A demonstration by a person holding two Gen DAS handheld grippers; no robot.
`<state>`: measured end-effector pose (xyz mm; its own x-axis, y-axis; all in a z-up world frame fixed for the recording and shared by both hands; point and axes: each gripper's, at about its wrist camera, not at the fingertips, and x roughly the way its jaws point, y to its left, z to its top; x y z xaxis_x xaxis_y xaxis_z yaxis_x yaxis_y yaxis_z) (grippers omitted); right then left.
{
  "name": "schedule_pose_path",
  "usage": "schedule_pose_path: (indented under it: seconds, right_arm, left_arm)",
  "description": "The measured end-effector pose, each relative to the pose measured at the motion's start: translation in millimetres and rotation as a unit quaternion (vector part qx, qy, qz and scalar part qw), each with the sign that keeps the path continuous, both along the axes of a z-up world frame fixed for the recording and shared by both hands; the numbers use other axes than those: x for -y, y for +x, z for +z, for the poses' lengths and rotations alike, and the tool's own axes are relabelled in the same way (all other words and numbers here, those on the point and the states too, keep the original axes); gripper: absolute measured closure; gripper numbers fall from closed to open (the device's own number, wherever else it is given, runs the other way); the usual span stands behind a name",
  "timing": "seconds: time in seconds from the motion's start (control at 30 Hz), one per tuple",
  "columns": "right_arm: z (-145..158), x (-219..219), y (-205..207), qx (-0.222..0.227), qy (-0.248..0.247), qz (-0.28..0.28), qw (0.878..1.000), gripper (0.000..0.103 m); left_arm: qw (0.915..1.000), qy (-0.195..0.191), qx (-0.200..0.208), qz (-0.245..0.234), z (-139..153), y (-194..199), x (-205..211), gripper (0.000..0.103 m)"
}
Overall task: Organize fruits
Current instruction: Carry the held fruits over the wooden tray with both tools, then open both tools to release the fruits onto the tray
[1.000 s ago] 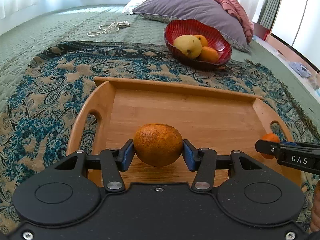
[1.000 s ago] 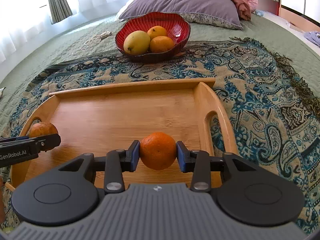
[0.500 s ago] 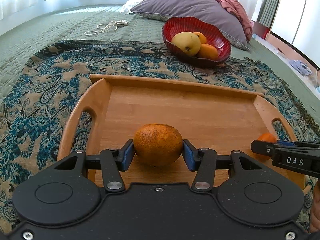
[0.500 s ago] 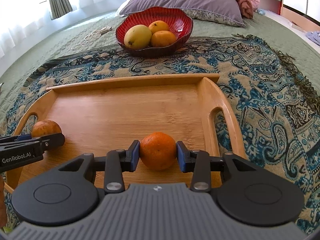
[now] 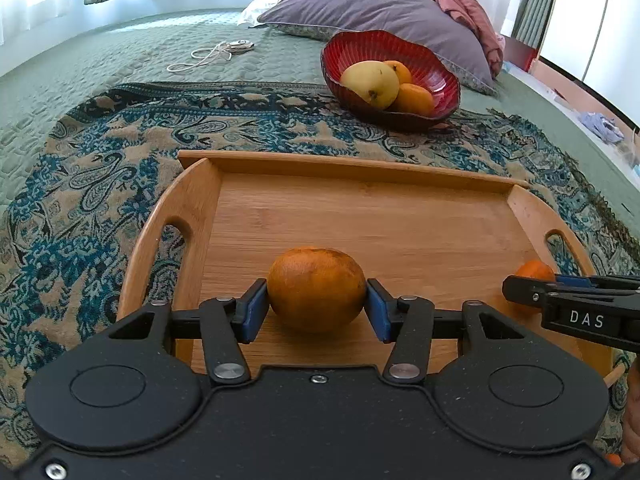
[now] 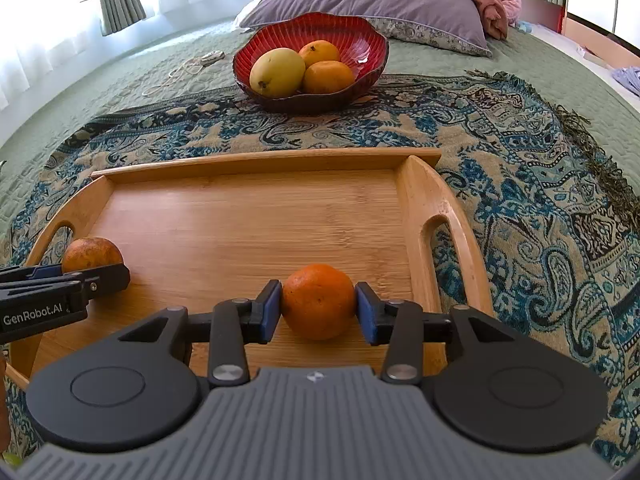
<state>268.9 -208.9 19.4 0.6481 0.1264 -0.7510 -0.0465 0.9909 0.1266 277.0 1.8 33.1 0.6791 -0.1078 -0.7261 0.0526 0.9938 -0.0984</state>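
A wooden tray [image 5: 352, 166] lies on a patterned throw. My left gripper [image 5: 316, 308] is shut on a dull brownish orange [image 5: 316, 288] that rests on the tray floor near its left handle. In the right wrist view my right gripper [image 6: 318, 308] has its jaws opening around a bright orange [image 6: 318, 306] near the right handle of the tray [image 6: 264, 158]. The blue pads [image 6: 366, 312] stand just off its skin, and the fruit sits on the wood. Each gripper shows at the edge of the other's view: left gripper [image 6: 100, 280], right gripper [image 5: 520, 292].
Beyond the tray, a red ribbed bowl [image 6: 360, 40] holds a yellow mango [image 6: 276, 72] and two oranges [image 6: 328, 76]. A grey pillow [image 5: 380, 0] lies behind the bowl, with a white cord [image 5: 208, 54] on the green bedspread to its left.
The right jaws have spread a little, so the pads no longer squeeze the bright orange. The left grip on the brownish orange is the same, and neither hand has shifted.
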Motion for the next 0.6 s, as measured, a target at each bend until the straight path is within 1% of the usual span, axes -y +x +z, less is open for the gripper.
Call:
schedule_pose_path:
  seconds: [0.1,0.13,0.2,0.23,0.3,0.37,0.43,0.47,0.53,0.6]
  right_arm:
    - [0.6,-0.2,-1.1,0.000,0.000,0.001,1.000,0.050]
    - [0.8,-0.3,-1.6,0.001,0.000,0.003,1.000,0.048]
    - [1.5,-0.5,-2.7,0.001,-0.002,0.004,1.000,0.042]
    - [2.0,-0.5,-3.7,0.002,-0.002,0.005,1.000,0.042]
    - [3.0,-0.4,-5.9,0.003,-0.002,0.005,1.000,0.037]
    - [4.9,-1.2,-9.1,0.008,-0.007,0.002,1.000,0.026]
    - [7.4,-2.8,-13.6,0.018,-0.012,0.008,1.000,0.022]
    - [8.8,-4.0,-16.3,0.022,-0.016,0.011,1.000,0.019]
    - [11.7,-6.2,-21.6,0.028,-0.024,0.016,0.999,0.017]
    - [15.0,-8.1,-27.5,0.034,-0.028,0.023,0.999,0.016]
  left_arm:
    - [1.0000,-0.001,0.002,-0.002,3.3,-2.0,-1.6,0.053]
    - [1.0000,-0.001,0.003,-0.002,4.7,-3.0,-2.4,0.051]
    - [1.0000,0.000,0.006,0.001,8.0,-5.3,-4.4,0.046]
    - [1.0000,0.001,0.008,0.002,9.5,-6.6,-5.4,0.045]
    - [0.9999,0.001,0.011,0.000,12.6,-10.3,-7.1,0.044]
    - [0.9999,0.000,0.012,-0.001,15.5,-15.2,-8.3,0.041]
    - [0.9999,-0.002,0.016,-0.002,18.6,-21.3,-9.4,0.033]
    - [0.9998,-0.003,0.018,-0.003,20.3,-25.1,-10.2,0.032]
    - [0.9997,-0.004,0.025,-0.007,24.1,-32.5,-11.1,0.026]
    - [0.9994,-0.003,0.033,-0.010,28.0,-41.1,-12.2,0.023]
